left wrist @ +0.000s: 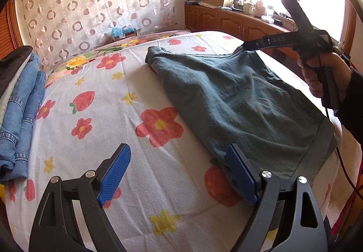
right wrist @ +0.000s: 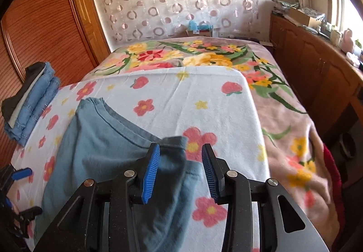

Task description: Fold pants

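Left gripper (left wrist: 179, 172) jaws wide apart, right gripper (right wrist: 180, 170) jaws partly parted, both angled downward

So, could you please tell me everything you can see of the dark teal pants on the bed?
The teal pants look like soft, faded knit cotton with a ribbed waistband. They lie folded and rumpled on the flowered sheet. The right gripper has its fingers apart around a raised corner; only the left finger touches the cloth. The open left gripper rests one finger at the near edge.
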Demonstrator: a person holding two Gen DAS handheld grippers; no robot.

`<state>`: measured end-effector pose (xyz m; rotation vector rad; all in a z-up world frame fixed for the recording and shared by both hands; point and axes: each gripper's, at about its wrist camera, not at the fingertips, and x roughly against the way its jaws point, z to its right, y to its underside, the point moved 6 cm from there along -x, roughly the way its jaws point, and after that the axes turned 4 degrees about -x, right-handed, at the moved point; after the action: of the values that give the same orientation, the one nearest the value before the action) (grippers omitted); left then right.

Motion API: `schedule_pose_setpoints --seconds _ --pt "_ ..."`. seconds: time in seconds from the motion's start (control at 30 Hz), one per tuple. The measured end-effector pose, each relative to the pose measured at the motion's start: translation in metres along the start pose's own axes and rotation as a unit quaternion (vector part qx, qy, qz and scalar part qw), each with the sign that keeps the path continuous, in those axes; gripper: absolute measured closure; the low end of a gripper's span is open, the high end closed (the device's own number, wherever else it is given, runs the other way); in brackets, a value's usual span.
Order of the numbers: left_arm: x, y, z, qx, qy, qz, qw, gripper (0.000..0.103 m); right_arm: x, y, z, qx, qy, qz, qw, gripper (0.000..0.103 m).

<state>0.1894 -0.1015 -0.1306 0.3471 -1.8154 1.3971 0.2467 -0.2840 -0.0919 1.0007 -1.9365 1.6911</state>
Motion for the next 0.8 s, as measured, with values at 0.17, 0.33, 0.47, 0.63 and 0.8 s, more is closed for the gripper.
schedule_pose_setpoints --seconds 0.17,0.33,0.47,0.63,0.8 --pt "-0.001 0.001 0.000 0.000 0.000 -0.002 1.0000 0.016 -0.011 -0.003 -0.001 0.008 0.004 -0.020 1.000 0.098" --pt "-0.001 0.001 0.000 0.000 0.001 0.000 1.0000 0.016 0.005 -0.010 0.012 0.004 0.049 0.013 0.999 0.099" --pt "-0.002 0.001 -0.001 0.002 0.001 -0.001 1.0000 0.016 -0.001 -0.007 0.020 0.017 0.070 -0.007 0.997 0.099" --pt "-0.008 0.003 -0.002 0.001 0.001 -0.016 0.9999 0.016 0.009 -0.010 0.014 0.016 0.063 0.000 0.998 0.078" --pt "-0.012 0.005 0.003 -0.004 0.005 -0.031 0.9995 0.016 0.026 0.008 -0.005 0.038 0.044 0.004 0.998 0.073"
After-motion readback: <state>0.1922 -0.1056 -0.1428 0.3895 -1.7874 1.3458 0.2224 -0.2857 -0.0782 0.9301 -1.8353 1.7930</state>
